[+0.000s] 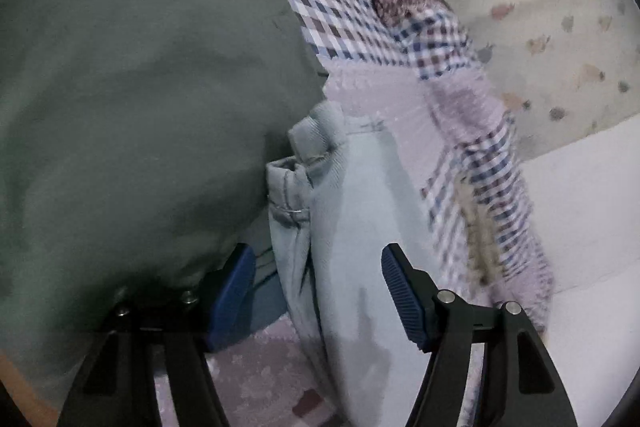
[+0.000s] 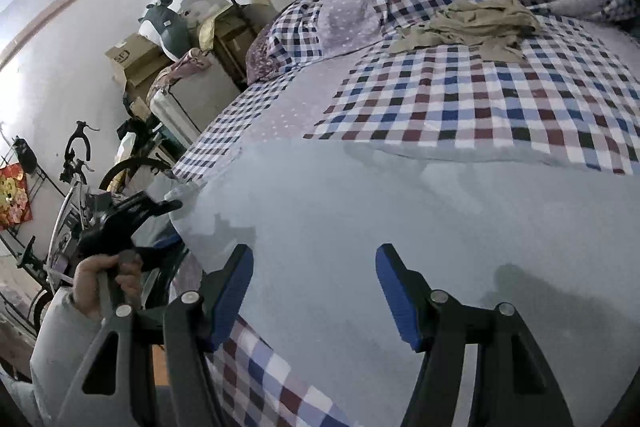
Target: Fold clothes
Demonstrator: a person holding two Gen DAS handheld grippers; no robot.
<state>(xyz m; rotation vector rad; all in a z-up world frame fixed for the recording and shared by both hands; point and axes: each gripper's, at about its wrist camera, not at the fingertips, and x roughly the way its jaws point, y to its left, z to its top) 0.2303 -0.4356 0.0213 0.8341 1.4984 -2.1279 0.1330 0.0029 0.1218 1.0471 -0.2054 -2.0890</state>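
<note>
1. Pale blue jeans (image 2: pixel 380 227) lie spread over the checked bed cover (image 2: pixel 500 99), filling the lower half of the right wrist view; one bunched end hangs off the bed edge at centre of the left wrist view (image 1: pixel 352 219).
2. The beige garment (image 2: pixel 476 23), upper right, waits crumpled and could get caught up.
3. Left hand-held gripper (image 1: pixel 318 291): jaws apart, straddling thick seamed denim, so it may slip.
4. Right hand-held gripper (image 2: pixel 314 291): jaws apart, empty above flat cloth; a shallow pinch might miss.
</note>
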